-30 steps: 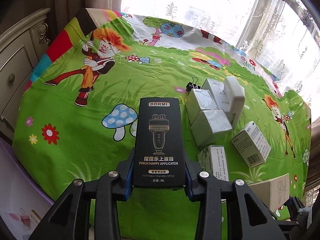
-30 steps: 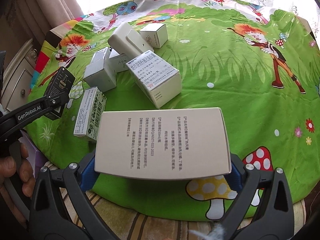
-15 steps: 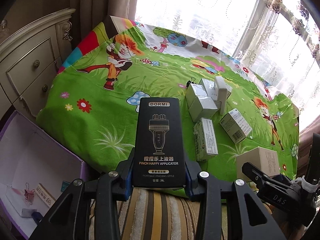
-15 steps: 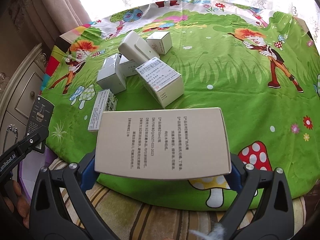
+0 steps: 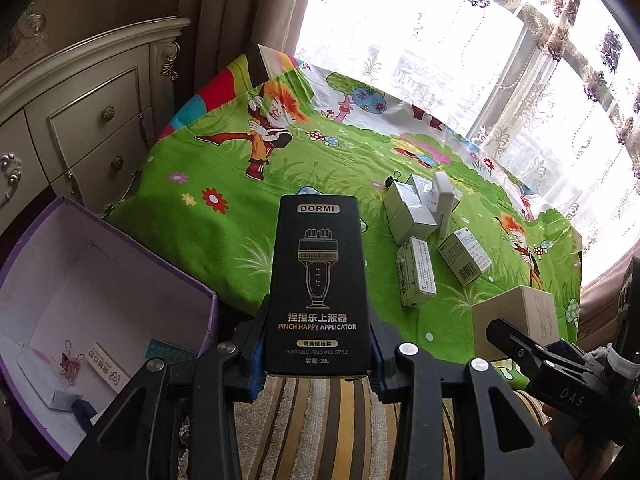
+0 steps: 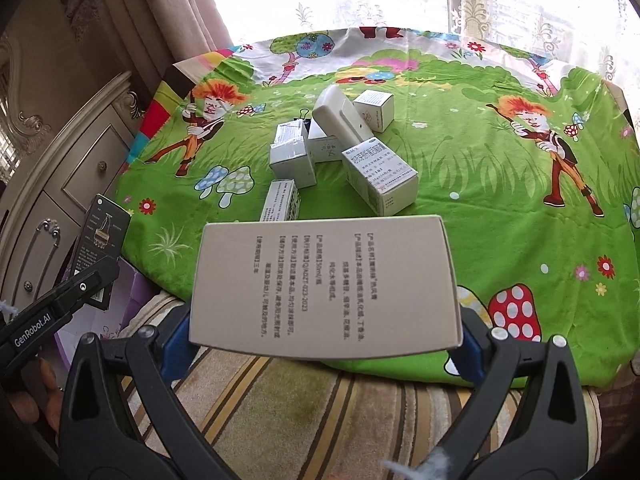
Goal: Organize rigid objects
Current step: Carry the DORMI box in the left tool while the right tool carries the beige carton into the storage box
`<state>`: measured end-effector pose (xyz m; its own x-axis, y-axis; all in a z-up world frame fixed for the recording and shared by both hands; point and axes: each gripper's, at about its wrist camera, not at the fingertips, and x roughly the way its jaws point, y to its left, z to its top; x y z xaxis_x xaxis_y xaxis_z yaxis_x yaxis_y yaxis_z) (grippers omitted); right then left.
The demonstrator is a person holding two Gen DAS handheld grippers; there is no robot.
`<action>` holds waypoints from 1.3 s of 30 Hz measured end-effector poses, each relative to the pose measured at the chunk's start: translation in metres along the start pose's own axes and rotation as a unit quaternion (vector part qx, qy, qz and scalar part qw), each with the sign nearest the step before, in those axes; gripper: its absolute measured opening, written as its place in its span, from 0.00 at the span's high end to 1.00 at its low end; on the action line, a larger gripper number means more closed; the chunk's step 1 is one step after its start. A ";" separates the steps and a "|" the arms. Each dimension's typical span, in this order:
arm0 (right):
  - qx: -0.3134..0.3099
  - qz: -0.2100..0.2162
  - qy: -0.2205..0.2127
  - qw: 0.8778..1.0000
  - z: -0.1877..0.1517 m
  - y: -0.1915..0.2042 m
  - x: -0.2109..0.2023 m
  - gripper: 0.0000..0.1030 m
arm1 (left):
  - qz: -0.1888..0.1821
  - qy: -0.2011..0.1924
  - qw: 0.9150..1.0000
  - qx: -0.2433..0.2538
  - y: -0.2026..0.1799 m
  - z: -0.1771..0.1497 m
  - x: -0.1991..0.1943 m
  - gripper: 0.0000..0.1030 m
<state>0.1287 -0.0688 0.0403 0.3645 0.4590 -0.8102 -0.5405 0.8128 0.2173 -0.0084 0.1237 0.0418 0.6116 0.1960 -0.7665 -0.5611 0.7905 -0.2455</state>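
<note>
— What have your tongs got hold of?

— My left tongs [image 5: 318, 354] are clamped on a black applicator box [image 5: 318, 288], narrow gap, blue pads pressing its two long sides near the bottom end. It stands upright in the middle of the left wrist view. My right tongs [image 6: 324, 334] are spread wide and closed on a beige carton [image 6: 324, 286], printed face up, filling the centre of the right wrist view.

— And around them?

— Below both pairs lies a striped rug [image 6: 320, 408]. At lower left of the left view sits an open purple box [image 5: 92, 304] with a pink clip and some cards inside.

— Where's the rest of the task's stuff?

— On the counter, under a green cartoon cloth [image 6: 480, 184]. In the upper middle of the right view is a cluster of small white boxes [image 6: 294, 160], a cream-coloured case [image 6: 340, 118] leaning across them, and a medicine box [image 6: 380, 176] just beside. A drawer cabinet [image 5: 80, 128] stands at upper left of the left view.
</note>
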 end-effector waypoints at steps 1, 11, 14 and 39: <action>-0.003 0.007 0.002 1.000 0.000 0.006 -0.001 0.01 | 0.002 0.000 1.000 -0.009 0.008 0.001 -0.002 0.61; -0.068 0.071 0.013 0.995 -0.002 0.086 -0.004 0.01 | 0.045 -0.023 0.994 -0.101 0.103 0.008 -0.019 0.61; -0.094 0.095 0.021 0.991 -0.006 0.116 -0.002 0.01 | 0.059 -0.026 0.990 -0.125 0.129 0.008 -0.021 0.61; -0.296 0.182 0.113 0.931 -0.075 0.294 0.044 0.01 | 0.121 -0.028 0.964 -0.234 0.235 -0.017 -0.033 0.47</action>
<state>-0.0708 0.1635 0.0281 -0.0578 0.5240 -0.8498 -0.9447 0.2466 0.2163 -0.1697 0.2930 -0.0008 0.4531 0.3827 -0.8051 -0.8731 0.3727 -0.3143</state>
